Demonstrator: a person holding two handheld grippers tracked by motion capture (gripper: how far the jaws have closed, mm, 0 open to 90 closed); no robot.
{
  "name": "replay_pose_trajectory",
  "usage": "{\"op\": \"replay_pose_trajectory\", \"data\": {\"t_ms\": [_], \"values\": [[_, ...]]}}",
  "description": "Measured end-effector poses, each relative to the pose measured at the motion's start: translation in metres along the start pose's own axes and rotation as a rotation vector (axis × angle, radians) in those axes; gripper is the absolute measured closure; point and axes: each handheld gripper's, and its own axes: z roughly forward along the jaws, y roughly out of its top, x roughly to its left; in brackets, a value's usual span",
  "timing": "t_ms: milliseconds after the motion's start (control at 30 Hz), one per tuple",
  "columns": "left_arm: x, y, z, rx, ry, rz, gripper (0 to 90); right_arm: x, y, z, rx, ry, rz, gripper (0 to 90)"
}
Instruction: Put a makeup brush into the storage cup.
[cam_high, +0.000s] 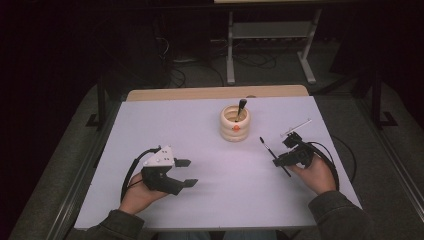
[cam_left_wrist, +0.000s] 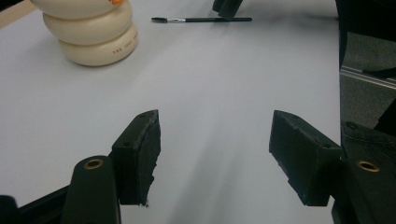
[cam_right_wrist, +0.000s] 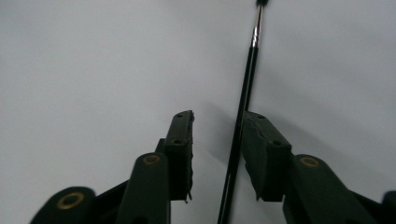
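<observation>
1. While my right gripper (cam_right_wrist: 215, 154) sits low over the thin black brush (cam_right_wrist: 243, 107) near the right edge of the table (cam_high: 210, 200), its jaws straddle the handle: one pad is against it and the other stands off with a gap, so nothing is pinched yet.
2. I'd finish the squeeze with both pads square on the handle, well back from the bristle end, so the brush doesn't roll or pivot when lifted.
3. I'd keep the gripper low and level until the hold feels firm, then lift straight up.
4. My left gripper (cam_high: 182, 172) rests near the front left corner, jaws spread wide on nothing; I'd leave it parked.
5. A cream ringed holder (cam_high: 235, 124) stands toward the far edge, right of centre, with a dark-handled tool (cam_high: 241, 109) upright in it.
6. Another slim, pale tool (cam_high: 296, 128) lies just beyond my right gripper.
7. White tabletop, wooden strip along the far edge; beyond it a dim room, metal stand legs (cam_high: 272, 47) and cables on the floor.
</observation>
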Motion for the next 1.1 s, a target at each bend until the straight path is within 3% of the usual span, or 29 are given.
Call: {"op": "replay_pose_trajectory", "data": {"t_ms": [167, 367, 500, 667, 900, 1100], "values": [[0.000, 0.000, 0.000, -0.001, 0.001, 0.002, 33.5, -0.003, -0.004, 0.009, 0.035, -0.006, 0.023, 69.8], [0.001, -0.001, 0.002, 0.010, 0.004, -0.002, 33.5, 0.006, -0.003, 0.011, 0.056, -0.091, -0.047, 78.9], [0.001, -0.002, 0.003, 0.012, 0.005, 0.000, 33.5, 0.007, -0.001, 0.012, 0.073, -0.105, -0.020, 81.3], [-0.001, 0.000, 0.004, 0.013, 0.005, 0.007, 33.6, 0.013, 0.003, 0.014, 0.103, -0.142, -0.035, 83.0], [-0.001, -0.001, 0.000, 0.001, 0.011, 0.001, 33.6, 0.010, 0.011, 0.015, 0.157, -0.125, -0.032, 85.4], [0.001, -0.002, 0.000, 0.001, 0.014, -0.004, 33.6, 0.001, 0.008, 0.012, 0.135, -0.065, -0.005, 85.5]]}}
